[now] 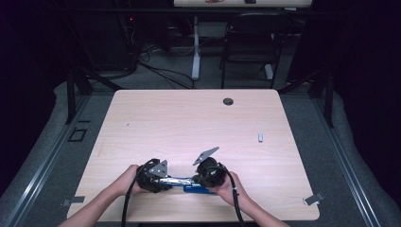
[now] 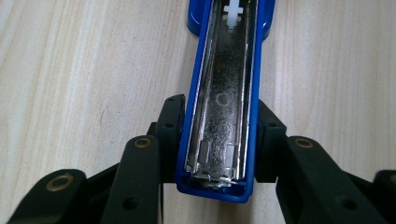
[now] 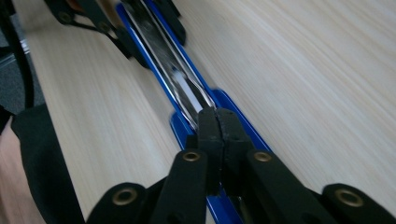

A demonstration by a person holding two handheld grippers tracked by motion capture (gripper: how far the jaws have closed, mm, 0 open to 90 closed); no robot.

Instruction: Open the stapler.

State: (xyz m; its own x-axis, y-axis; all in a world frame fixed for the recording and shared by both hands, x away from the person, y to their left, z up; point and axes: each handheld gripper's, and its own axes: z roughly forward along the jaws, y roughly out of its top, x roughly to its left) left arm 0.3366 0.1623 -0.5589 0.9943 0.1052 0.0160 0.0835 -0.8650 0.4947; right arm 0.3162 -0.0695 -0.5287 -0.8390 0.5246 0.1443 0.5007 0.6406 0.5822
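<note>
The stapler (image 1: pixel 191 185) lay near the front edge of the worktop (image 1: pixel 189 123), swung open along its length, blue body down and its bright metal channel (image 2: pixel 224 98) facing up. The left tongs (image 1: pixel 152 176) had it clamped: in the left gripper view the two black jaws pressed on either blue flank of the channel's near end, holding it steady on the wood. A white pusher (image 2: pixel 233 11) sat far up the channel, and I could not tell whether any staples lay in the trough.

The right tongs (image 3: pixel 217 128) came in from the other end. In the right gripper view their jaws stood tight together, pad against pad, with nothing that I could make out between them, their tips over the blue base (image 3: pixel 231 112) where the metal rail met it. The worktop around them was blurred in that view. Off to the right, well apart from all this, a small whitish piece (image 1: pixel 260 137) lay on the worktop; it looked like a strip of staples, though it was too small to be sure.

I took the step in hand to be working on the opened magazine, one side bracing and the other poking or pressing at it. The next move, I judged, called for the left tongs to hold firm while the right either slid along the rail or parted to fetch that small piece, carrying it level so it would drop squarely into the trough.
</note>
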